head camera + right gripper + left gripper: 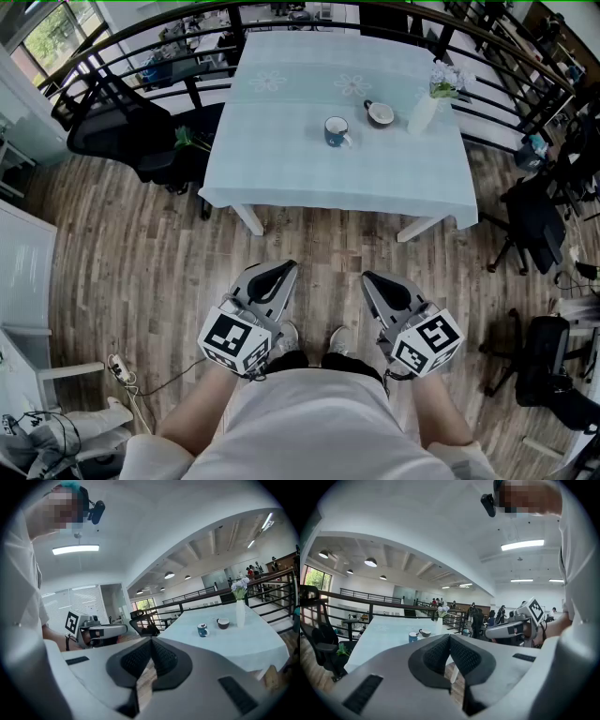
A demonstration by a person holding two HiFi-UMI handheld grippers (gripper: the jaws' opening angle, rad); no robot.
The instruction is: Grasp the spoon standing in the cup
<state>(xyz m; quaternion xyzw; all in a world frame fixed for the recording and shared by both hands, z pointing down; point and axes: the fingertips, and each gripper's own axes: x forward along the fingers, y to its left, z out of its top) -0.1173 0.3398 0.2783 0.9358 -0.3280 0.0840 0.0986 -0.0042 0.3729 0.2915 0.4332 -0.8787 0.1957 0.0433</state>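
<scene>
Left tool (284, 270), right tool (371, 278) closed, blue cup (336, 130) distant

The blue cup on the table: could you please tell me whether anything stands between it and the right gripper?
Nothing visible does. Only open floor and the near table edge lie between the right gripper and the blue cup; the dark cup and vase stand farther back, to its right.

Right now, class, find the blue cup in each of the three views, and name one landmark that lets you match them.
Head view: blue cup upper centre, on the table.
Left gripper view: blue cup small, just left of centre.
Right gripper view: blue cup right of centre.
Shared landmark: the white vase of flowers, standing to the cup's right in all three.
</scene>
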